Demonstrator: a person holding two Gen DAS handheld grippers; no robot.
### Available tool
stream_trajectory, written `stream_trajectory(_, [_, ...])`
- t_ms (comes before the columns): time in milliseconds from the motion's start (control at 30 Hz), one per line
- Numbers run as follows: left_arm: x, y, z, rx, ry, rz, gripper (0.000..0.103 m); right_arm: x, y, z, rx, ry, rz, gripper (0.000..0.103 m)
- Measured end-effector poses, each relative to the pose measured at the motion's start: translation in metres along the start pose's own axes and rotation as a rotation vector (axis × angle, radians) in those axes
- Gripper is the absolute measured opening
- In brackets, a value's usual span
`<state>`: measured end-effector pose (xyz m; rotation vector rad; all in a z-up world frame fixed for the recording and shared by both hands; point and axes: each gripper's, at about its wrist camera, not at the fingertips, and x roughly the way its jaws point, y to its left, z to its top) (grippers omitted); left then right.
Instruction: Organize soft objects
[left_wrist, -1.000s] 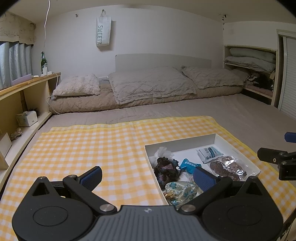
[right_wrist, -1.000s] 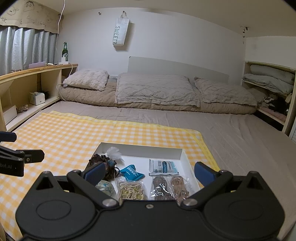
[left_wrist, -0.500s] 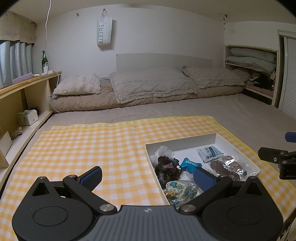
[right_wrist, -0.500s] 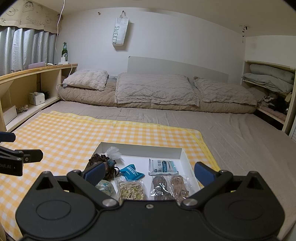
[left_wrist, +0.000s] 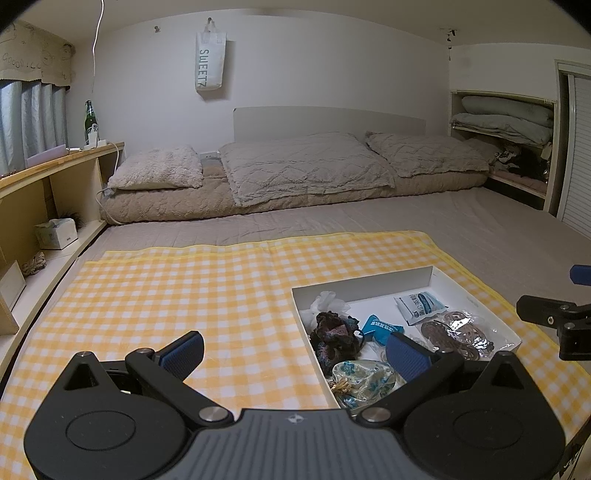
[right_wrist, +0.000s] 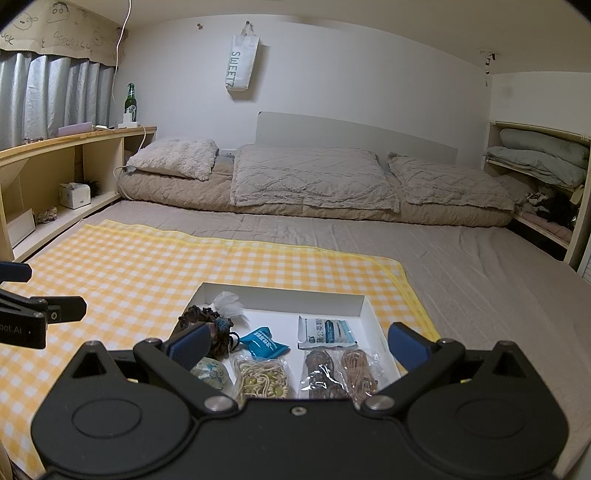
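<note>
A shallow white box (left_wrist: 365, 286) (right_wrist: 280, 299) lies on a yellow checked cloth (left_wrist: 184, 291) (right_wrist: 140, 266). Inside it are a dark crocheted scrunchie (left_wrist: 334, 334) (right_wrist: 205, 317), a white puff (left_wrist: 327, 301) (right_wrist: 229, 302), a blue packet (left_wrist: 378, 326) (right_wrist: 262, 343), a white sachet (left_wrist: 419, 302) (right_wrist: 325, 330), a floral pouch (left_wrist: 362, 382) (right_wrist: 212, 371), and clear bags of cords (left_wrist: 456, 330) (right_wrist: 341, 371) and beige beads (right_wrist: 262, 376). My left gripper (left_wrist: 295, 350) hovers open over the box's left edge. My right gripper (right_wrist: 297, 341) hovers open above the box's near half. Both are empty.
The cloth covers a grey bed with pillows (left_wrist: 306, 166) and a rolled quilt at the far end. A wooden shelf unit (left_wrist: 44, 192) with a tissue box (left_wrist: 57, 232) and a green bottle (left_wrist: 89, 122) runs along the left. Bedding fills a shelf (left_wrist: 506, 122) at right.
Both grippers have stayed open and nearly still. The left wrist view has shifted very slightly; nothing in the box has moved.
</note>
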<state>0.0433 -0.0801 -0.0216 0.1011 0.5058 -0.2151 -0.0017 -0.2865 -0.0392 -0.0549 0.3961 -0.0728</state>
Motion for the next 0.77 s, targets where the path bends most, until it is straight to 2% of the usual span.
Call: stream_trajectory(767, [-0.0002, 0.0033, 0.0, -0.006, 0.005, 0.008, 0.103, -0.0001, 0.0006, -0.0003, 0.001, 0.0, -0.001, 0.103])
